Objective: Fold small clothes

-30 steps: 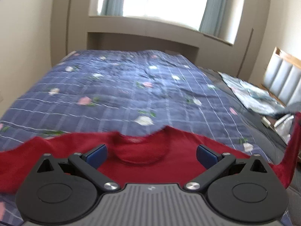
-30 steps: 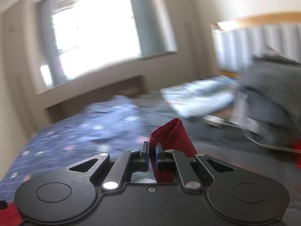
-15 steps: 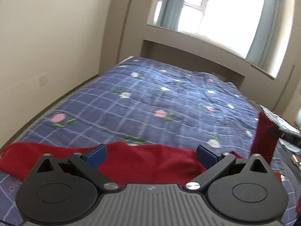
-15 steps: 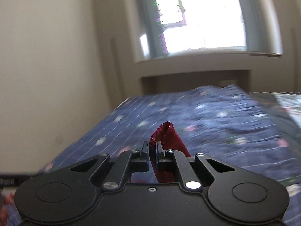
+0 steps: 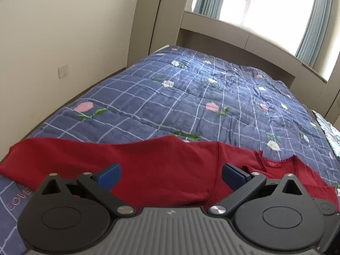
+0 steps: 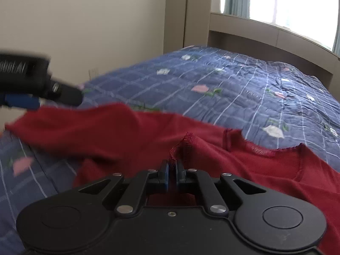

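Two grippers work over a red top [image 5: 161, 165] that lies spread across the near end of a blue checked quilt [image 5: 191, 97] with pink and white flowers. In the left wrist view, the left gripper [image 5: 171, 173] hangs over the middle of the red top with its blue-padded fingers [image 5: 108, 173] spread wide, nothing between them but the cloth below. The collar of the top [image 5: 274, 163], with a small label inside, lies to the right of that gripper. In the right wrist view, the right gripper [image 6: 171, 171] has its fingers pressed together on a bunched fold of the red top, the stitched hem of the cloth rising just beyond the fingertips. The left gripper shows in that view, blurred, at the left edge above one end of the top. Beyond the quilt's far end stands a low beige ledge [image 5: 244, 36] under a bright window [image 5: 274, 6] with pale green curtains. A wall socket [image 5: 63, 71] sits on the cream wall left of the quilt.
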